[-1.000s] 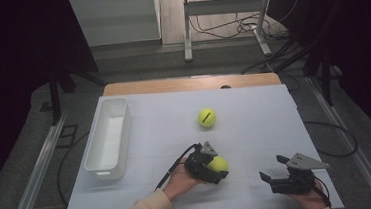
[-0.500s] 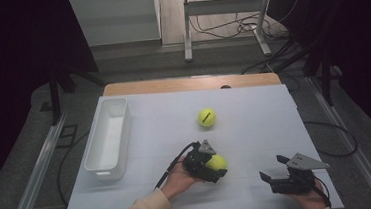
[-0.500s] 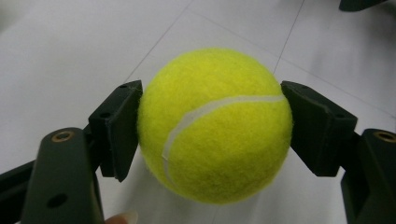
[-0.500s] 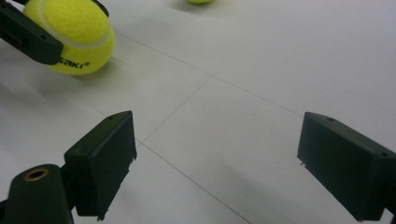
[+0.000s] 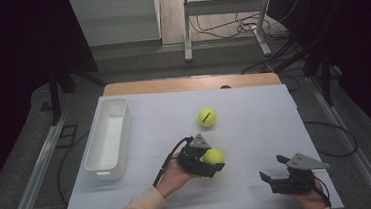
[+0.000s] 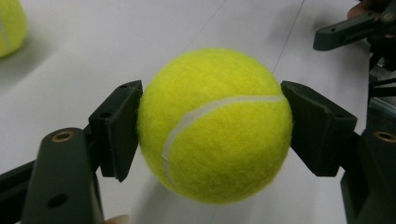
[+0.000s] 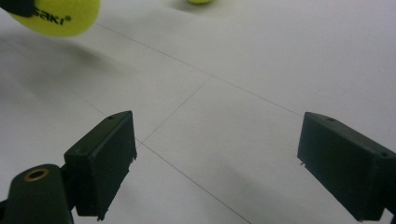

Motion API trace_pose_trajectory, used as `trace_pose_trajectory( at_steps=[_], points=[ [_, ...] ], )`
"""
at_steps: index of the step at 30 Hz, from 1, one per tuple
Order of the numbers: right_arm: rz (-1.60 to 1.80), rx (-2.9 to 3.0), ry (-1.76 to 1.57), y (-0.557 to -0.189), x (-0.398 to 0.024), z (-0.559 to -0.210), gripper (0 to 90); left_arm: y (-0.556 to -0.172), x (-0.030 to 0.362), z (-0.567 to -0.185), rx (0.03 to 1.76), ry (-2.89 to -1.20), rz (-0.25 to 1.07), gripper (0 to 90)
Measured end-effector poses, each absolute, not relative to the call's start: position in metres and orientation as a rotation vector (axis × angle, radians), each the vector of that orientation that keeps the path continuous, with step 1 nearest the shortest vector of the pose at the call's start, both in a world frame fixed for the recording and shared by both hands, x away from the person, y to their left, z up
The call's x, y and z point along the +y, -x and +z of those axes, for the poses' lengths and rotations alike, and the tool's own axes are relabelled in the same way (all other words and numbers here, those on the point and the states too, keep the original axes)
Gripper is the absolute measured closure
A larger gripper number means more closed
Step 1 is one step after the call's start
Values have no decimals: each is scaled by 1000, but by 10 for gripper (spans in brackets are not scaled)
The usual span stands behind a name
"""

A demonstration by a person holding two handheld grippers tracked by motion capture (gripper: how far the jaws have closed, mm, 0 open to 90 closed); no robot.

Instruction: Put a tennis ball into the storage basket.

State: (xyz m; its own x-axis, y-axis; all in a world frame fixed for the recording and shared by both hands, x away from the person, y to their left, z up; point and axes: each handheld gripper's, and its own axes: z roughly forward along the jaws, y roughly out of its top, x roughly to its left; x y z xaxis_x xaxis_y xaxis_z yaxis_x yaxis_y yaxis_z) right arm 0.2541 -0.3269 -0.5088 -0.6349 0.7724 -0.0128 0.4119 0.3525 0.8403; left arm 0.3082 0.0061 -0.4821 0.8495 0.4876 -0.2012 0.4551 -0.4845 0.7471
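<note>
Fingers [image 6: 116, 130] of the left gripper [image 5: 209, 159] clench a yellow tennis ball [image 6: 215, 126] at lower centre of the high view. White bin [image 5: 107, 140] lies left of it, nearer this hand. Right gripper [image 5: 279, 170], lower right, gapes empty. Second ball [image 5: 207, 117] sits above.

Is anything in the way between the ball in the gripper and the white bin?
Nothing visible. The left gripper holds the tennis ball, and only bare white table lies between it and the white bin to its left.
</note>
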Motion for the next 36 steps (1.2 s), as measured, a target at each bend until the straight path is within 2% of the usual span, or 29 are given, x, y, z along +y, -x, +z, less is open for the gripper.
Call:
trace_pose_trajectory(
  at_steps=[36],
  points=[
    [1200,2213,-1034,-254,-327,-508,121,-311,46,-442,694,-2041,127,258]
  ],
)
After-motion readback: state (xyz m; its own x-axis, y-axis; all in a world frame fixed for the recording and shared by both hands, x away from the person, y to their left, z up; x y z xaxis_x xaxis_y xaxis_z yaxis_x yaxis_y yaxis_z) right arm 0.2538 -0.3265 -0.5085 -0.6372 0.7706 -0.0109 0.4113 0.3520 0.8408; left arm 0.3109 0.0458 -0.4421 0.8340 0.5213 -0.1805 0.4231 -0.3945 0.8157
